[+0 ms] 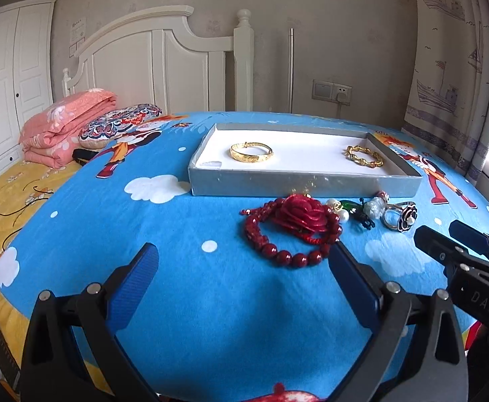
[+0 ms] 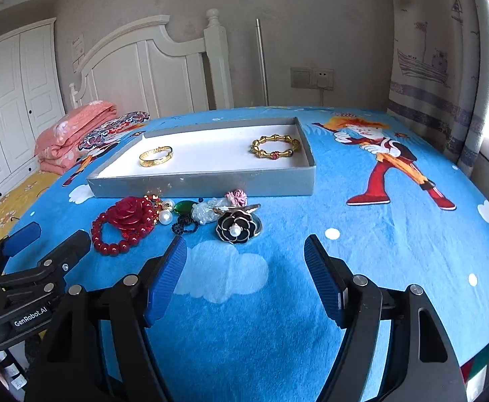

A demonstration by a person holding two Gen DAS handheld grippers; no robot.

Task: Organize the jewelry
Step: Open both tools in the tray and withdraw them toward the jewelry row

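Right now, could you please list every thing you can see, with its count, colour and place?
tray: 1, grey with white floor, on the blue bedspread
gold bangles: 2, gold, inside the tray, apart, one near each end
red bead bracelet: 1, dark red, in front of the tray
red rose piece: 1, red, on the bracelet
black flower ring: 1, black with a pearl, right end of the pile
green, white and pearl pieces: several, between rose and ring
folded quilt: 1, pink, by the headboard
left claw: 1, black and blue, open, empty
right claw: 1, black and blue, open, empty
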